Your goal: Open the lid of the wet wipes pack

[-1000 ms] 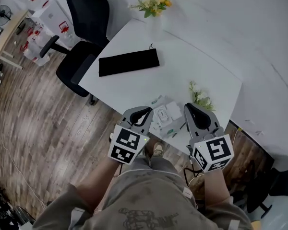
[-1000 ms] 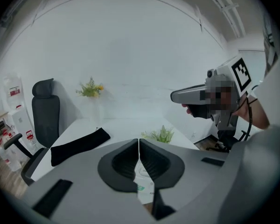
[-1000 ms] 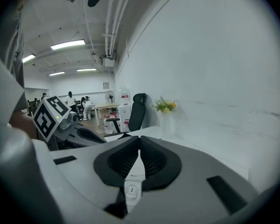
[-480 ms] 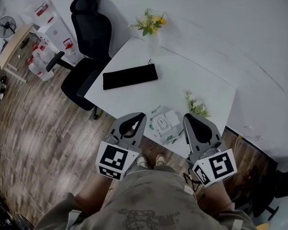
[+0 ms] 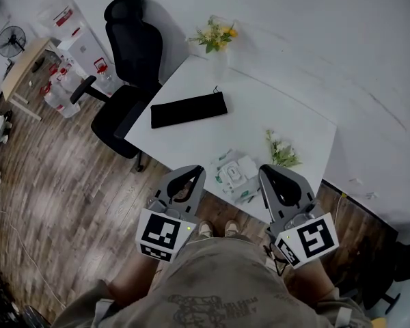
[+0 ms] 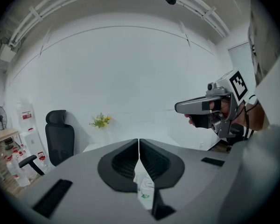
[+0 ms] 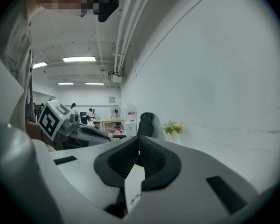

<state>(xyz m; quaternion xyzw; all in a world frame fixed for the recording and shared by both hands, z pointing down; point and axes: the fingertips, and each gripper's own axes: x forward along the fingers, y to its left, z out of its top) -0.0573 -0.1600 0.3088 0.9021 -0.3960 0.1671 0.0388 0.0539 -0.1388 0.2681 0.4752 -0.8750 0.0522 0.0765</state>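
Fingers (image 6: 119, 164) of the left gripper (image 5: 199, 172) closed tip to tip, gripping nothing; fingers (image 7: 155, 161) of the right gripper (image 5: 264, 172) likewise pressed together and empty. Both held side by side just off the near edge of the white table (image 5: 273, 101), tips aimed toward the tabletop.

Wet wipes pack (image 5: 236, 175) flat on that table close to its near edge, in the gap between the two pairs of tips and a little beyond them, touched by neither. Lid (image 5: 231, 175) face up, seemingly down on the pack. Lying askew to the table edge; long axis and leading end too small to settle.

From the head view alone, the whole layout: black office chair (image 5: 126, 60) at the table's left, long black pouch (image 5: 189, 109) mid-table, yellow flowers (image 5: 215, 34) at the far corner, small green sprig (image 5: 281, 154) just beside the pack.

In the left gripper view, only a sliver of the pack below the meeting tips, green print on it, and the right gripper in a hand off to the right. In the right gripper view, a similar white sliver with green print under the jaws, and the left gripper at the left
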